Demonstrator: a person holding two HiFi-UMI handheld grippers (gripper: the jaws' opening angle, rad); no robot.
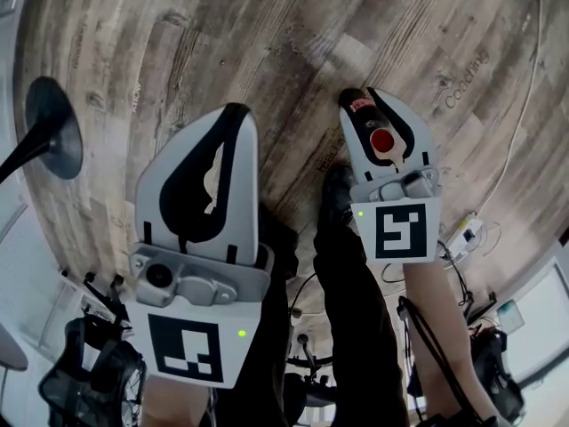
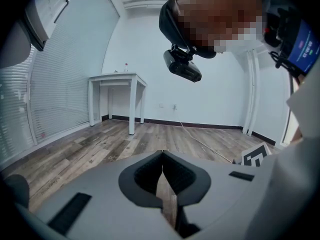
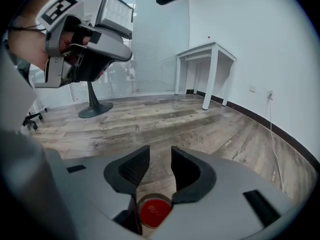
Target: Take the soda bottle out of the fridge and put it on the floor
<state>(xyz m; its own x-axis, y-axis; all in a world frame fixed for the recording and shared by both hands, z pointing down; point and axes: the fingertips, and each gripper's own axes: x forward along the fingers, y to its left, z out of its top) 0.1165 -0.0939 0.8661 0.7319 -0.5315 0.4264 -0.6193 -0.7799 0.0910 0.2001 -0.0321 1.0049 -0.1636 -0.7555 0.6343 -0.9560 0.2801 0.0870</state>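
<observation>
Left tool (image 1: 233,114) is clamped together, empty; right tool (image 3: 160,151) gapes loosely around the soda bottle (image 3: 155,210).

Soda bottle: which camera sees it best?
The head view. It looks down on the bottle and shows its top, label and dark body. The right gripper view shows only its red cap. The left gripper view shows none of it.
</observation>
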